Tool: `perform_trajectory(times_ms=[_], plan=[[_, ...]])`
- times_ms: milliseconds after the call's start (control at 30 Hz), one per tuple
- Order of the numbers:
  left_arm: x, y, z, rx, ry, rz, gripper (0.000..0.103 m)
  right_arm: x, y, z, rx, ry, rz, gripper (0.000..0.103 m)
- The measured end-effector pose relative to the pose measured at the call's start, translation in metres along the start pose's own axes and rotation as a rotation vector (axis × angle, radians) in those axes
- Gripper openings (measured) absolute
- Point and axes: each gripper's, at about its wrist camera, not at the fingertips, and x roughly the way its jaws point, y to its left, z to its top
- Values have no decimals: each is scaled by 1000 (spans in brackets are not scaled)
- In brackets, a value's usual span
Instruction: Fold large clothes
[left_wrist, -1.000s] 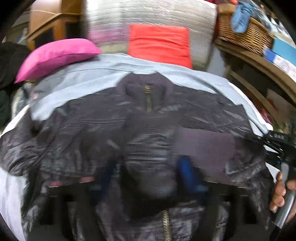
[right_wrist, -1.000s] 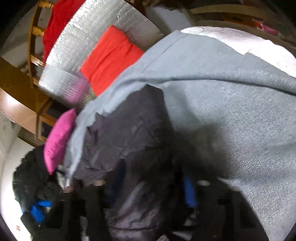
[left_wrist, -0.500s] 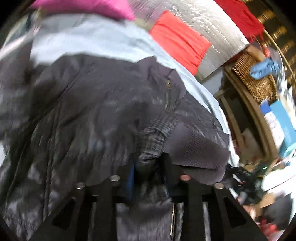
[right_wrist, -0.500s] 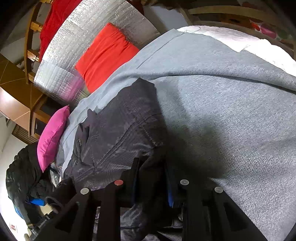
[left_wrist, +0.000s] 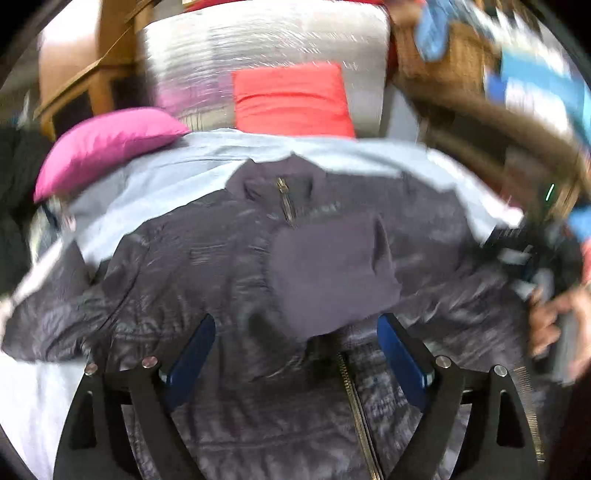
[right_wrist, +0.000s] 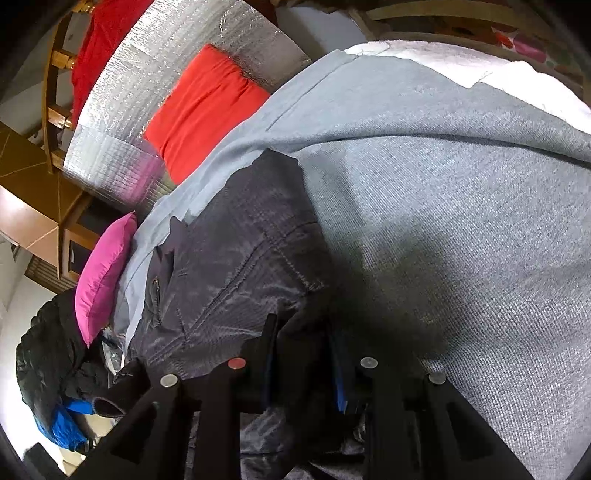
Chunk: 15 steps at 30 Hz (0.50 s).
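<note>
A dark grey quilted jacket with a brass zip lies spread, collar away from me, on a light grey blanket. One sleeve is folded across its chest, with the knit cuff lying flat. My left gripper hovers just behind the cuff; its jaws are opening wide and its blue pads press on nothing. My right gripper is shut on a bunch of the jacket's dark fabric near its edge. In the left wrist view it shows at the far right, held by a hand.
A pink pillow and a red cushion lean against a silver quilted panel at the bed's head. A wicker basket stands on a wooden shelf at the right. Dark clothes are heaped beyond the bed's left side.
The left gripper carried the sleeve cuff across the jacket, let it go and opened wide, then drew back. The right gripper kept its hold and stayed in place.
</note>
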Motion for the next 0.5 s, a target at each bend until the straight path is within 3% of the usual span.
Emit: perform_trajectory(times_ms=[100, 333, 400, 500], plan=[[25, -6, 4, -5, 52, 33, 89, 1, -1, 1, 5, 3, 6, 27], [48, 5, 17, -43, 75, 4, 89, 3, -3, 2, 17, 5, 16, 29], [44, 14, 17, -85, 67, -26, 85, 2, -3, 2, 17, 5, 17, 29], [41, 35, 22, -154, 64, -86, 69, 2, -4, 2, 23, 6, 23, 29]])
